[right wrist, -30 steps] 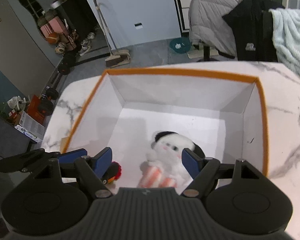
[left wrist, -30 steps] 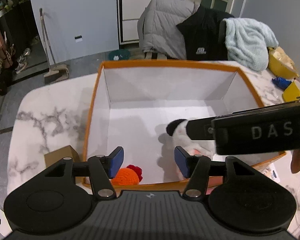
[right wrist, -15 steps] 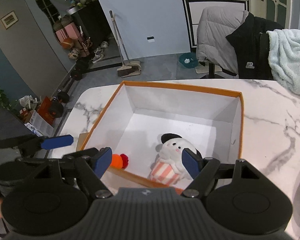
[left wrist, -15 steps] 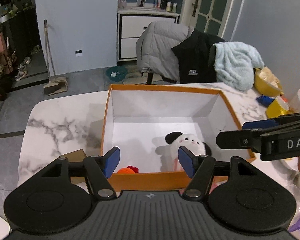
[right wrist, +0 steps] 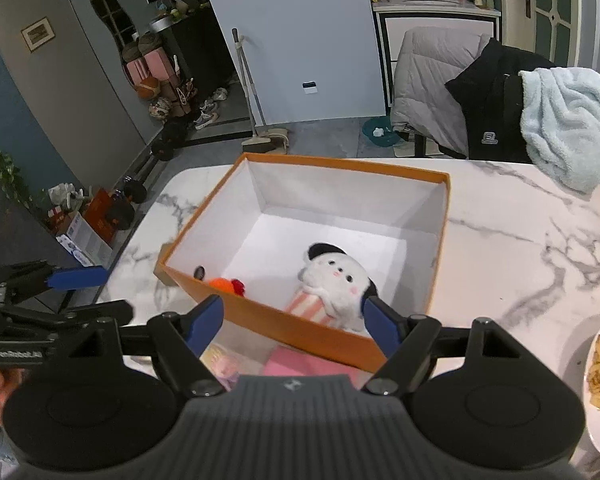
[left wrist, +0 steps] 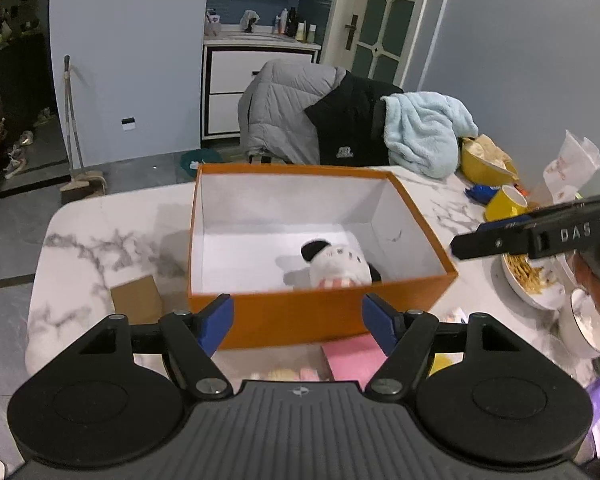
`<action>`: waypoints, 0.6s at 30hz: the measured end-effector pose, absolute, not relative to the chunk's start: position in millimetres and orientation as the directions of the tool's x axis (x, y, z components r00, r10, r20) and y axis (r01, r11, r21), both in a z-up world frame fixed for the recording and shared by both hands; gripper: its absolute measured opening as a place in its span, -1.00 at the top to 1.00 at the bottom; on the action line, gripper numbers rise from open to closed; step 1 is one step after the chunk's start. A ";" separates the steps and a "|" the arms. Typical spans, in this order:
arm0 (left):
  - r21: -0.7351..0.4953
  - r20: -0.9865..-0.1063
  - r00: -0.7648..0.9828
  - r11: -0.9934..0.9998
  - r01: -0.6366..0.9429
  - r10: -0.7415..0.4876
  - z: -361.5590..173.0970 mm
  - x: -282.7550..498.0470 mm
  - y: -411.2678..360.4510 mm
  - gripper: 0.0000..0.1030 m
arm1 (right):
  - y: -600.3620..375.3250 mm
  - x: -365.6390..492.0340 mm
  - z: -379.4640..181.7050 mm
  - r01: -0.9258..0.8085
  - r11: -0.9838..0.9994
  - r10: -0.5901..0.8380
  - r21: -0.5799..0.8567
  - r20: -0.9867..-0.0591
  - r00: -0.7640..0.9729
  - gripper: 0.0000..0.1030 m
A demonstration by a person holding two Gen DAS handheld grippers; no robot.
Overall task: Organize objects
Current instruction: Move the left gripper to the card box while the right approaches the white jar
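Orange box (right wrist: 300, 334): on marble bench (right wrist: 500, 248).
Plush (right wrist: 336, 284), orange toy (right wrist: 224, 284): inside box.
Left gripper (left wrist: 296, 322): jaws opening, empty.
Right gripper (right wrist: 292, 320): jaws apart, empty.

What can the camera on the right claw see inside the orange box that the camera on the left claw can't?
Only the right wrist view shows the orange-and-red toy in the near corner of the orange box; in the left view the front wall hides it. Only the left wrist view shows the yellow cup and yellow bowl. Both show the white plush toy lying in the box, and the pink item on the table in front.
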State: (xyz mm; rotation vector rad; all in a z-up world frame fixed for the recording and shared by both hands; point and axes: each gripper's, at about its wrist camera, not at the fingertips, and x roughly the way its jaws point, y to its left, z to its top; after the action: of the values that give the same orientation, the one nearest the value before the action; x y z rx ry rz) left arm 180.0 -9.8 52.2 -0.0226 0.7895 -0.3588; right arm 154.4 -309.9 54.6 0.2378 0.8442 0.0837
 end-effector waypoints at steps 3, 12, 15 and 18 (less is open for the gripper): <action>-0.128 -0.689 0.655 0.941 0.312 -0.311 43.5 170.2 -2.6 -0.65 | -315.8 146.2 49.3 0.020 0.971 0.165 0.237 -0.732 0.661 -0.53; -0.130 -0.736 0.619 0.955 0.267 -0.273 2.5 161.4 31.0 -0.66 | -337.8 126.2 16.7 0.042 0.977 0.138 0.210 -0.764 0.630 -0.55; -0.100 -0.747 0.618 0.960 0.260 -0.245 -9.6 160.6 39.2 -0.66 | -345.2 123.1 1.3 0.057 0.978 0.126 0.203 -0.781 0.611 -0.55; -0.078 -0.759 0.612 0.964 0.253 -0.222 -21.6 161.6 50.2 -0.66 | -351.4 120.0 -12.2 0.067 0.979 0.115 0.192 -0.794 0.597 -0.55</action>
State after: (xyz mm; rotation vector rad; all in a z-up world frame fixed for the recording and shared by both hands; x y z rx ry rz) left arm 161.6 50.2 -21.6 0.0382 0.8703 -0.2738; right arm 120.0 -351.4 -12.2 0.2104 0.9326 0.0280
